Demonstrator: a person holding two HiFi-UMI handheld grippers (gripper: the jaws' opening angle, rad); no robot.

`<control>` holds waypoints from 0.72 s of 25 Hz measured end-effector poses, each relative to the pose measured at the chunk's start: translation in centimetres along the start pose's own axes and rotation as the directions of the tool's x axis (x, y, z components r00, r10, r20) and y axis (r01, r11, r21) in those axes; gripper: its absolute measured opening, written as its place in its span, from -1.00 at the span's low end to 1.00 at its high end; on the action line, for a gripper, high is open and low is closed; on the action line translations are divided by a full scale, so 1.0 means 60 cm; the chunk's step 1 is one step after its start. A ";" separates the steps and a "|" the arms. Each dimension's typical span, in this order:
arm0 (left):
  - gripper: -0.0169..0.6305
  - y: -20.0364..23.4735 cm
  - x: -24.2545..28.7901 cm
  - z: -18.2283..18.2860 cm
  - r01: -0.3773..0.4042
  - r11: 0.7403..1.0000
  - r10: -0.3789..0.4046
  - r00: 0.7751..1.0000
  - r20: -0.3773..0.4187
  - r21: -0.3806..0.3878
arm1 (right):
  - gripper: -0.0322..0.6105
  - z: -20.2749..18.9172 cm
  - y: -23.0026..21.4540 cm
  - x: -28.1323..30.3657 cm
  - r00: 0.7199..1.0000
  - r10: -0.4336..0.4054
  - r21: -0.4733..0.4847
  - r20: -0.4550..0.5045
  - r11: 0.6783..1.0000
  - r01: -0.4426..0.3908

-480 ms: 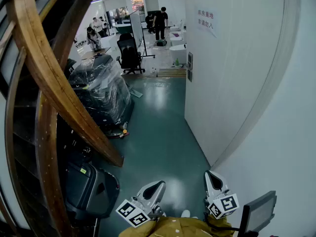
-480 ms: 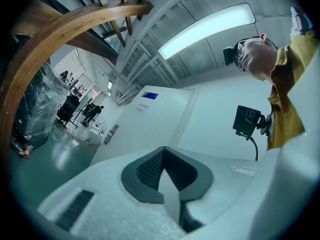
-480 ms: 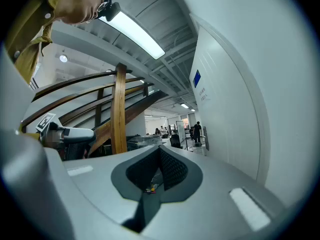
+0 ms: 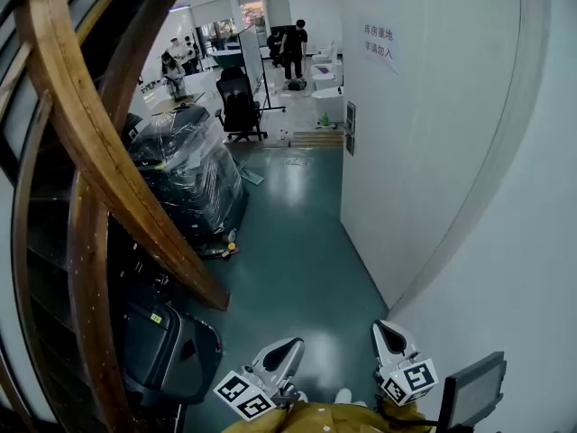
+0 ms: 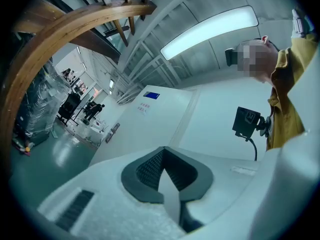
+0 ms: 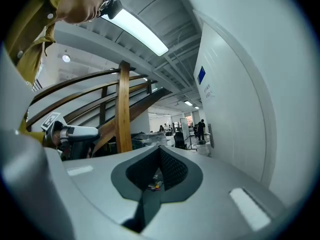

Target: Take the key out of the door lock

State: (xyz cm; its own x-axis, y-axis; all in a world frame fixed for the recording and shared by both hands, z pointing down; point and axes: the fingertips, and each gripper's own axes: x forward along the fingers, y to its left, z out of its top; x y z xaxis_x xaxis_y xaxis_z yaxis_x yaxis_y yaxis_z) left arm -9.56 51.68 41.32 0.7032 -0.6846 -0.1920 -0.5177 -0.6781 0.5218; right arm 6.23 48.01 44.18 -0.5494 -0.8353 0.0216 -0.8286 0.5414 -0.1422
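Trouble was, neither the key nor the door lock showed in any view, so I'd guess moving off blind risked clipping the smooth white wall point(image 4: 433, 152) or the curved wooden stair rail point(image 4: 90, 161). The left gripper point(image 4: 281, 354) and right gripper point(image 4: 392, 336) were both closed up, nothing between the ribbed dark pads point(image 5: 147, 171), held low over the glossy green floor point(image 4: 288, 242). A crinkly plastic-wrapped pile point(image 4: 185, 174) sat by the stairs.

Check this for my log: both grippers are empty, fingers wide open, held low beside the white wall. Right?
No: the left gripper and right gripper have their fingers shut, as each gripper view shows; both are empty, held low beside the white wall.
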 end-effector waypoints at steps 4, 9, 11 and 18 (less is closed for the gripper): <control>-0.96 0.012 -0.017 -0.007 -0.018 1.000 0.018 1.000 -0.005 -0.007 | -0.88 -0.003 0.019 0.008 0.999 0.047 0.031 0.020 0.998 -0.047; -0.96 0.029 -0.027 0.000 -0.022 0.999 0.022 1.000 0.003 -0.035 | -0.75 -0.007 0.028 0.022 0.999 0.039 0.014 0.002 0.999 -0.039; -0.96 0.030 -0.033 0.007 -0.020 0.999 0.020 1.000 -0.005 -0.025 | -0.75 -0.010 0.028 0.028 1.000 0.026 0.019 0.000 0.999 -0.026; -0.96 0.080 -0.088 0.044 -0.026 0.999 0.026 1.000 0.010 -0.034 | -0.75 -0.019 0.058 0.082 1.000 -0.011 0.004 -0.012 1.000 0.011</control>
State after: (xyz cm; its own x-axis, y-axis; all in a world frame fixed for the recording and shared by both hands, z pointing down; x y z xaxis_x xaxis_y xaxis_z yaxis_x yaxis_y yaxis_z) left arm -17.04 51.32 42.63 0.6844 -0.7049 -0.1863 -0.5191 -0.6505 0.5545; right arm 0.51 45.88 44.92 -0.5414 -0.8400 0.0349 -0.8343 0.5317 -0.1459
